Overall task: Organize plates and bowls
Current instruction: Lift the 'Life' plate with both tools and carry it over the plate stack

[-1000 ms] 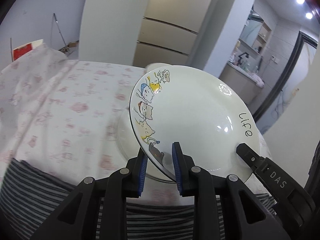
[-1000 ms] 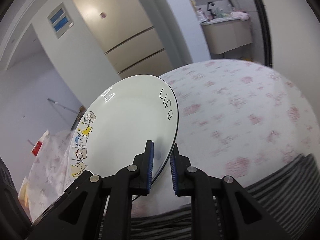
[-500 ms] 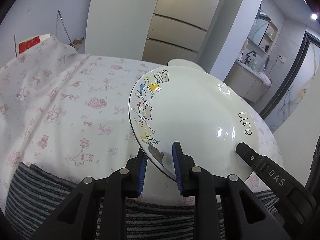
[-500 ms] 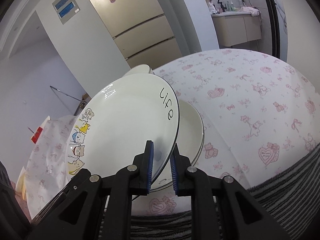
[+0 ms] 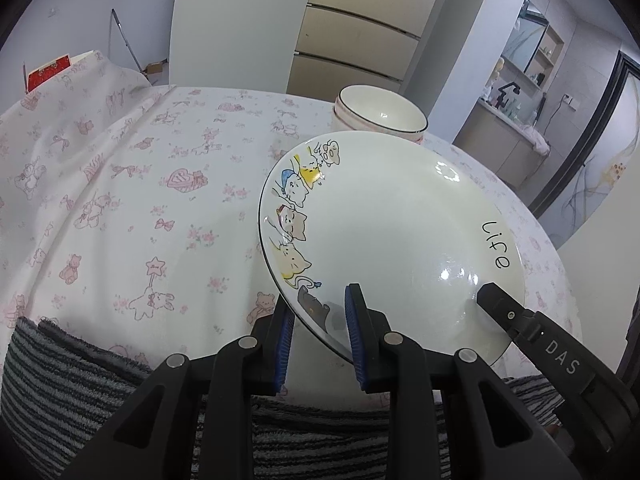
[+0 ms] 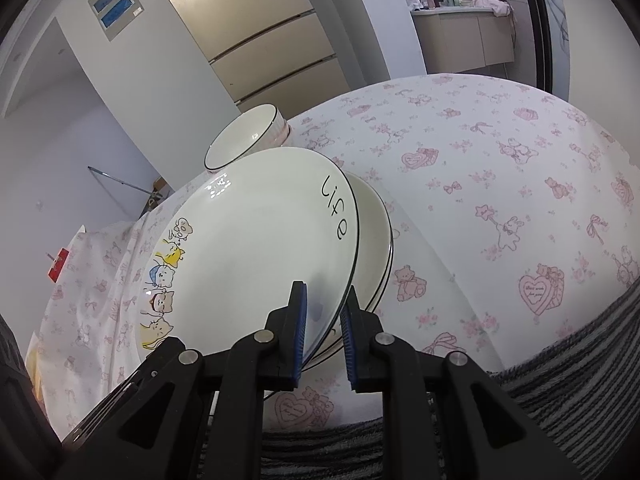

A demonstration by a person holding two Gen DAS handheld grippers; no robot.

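A white plate with cartoon cats and the word "life" [image 5: 392, 232] is held tilted above the table by both grippers. My left gripper [image 5: 318, 320] is shut on its near left rim. My right gripper [image 6: 323, 320] is shut on its opposite rim, and its finger shows in the left wrist view [image 5: 500, 304]. In the right wrist view the plate [image 6: 256, 248] hangs over a stack of white plates [image 6: 376, 232] lying on the table. A stack of white bowls with dark rims [image 5: 380, 114] stands behind, also in the right wrist view [image 6: 248, 136].
The table has a white cloth with pink prints [image 5: 140, 200] and a grey striped cloth along its near edge [image 5: 72, 392]. A cloth-covered chair back [image 5: 60, 92] stands at the left. A fridge [image 5: 360, 28] and a washbasin counter [image 6: 464, 36] are behind.
Both grippers have carried the cat plate across the table toward the plate stack and bowls. The bowls and the stack have come into view. The grip is unchanged.
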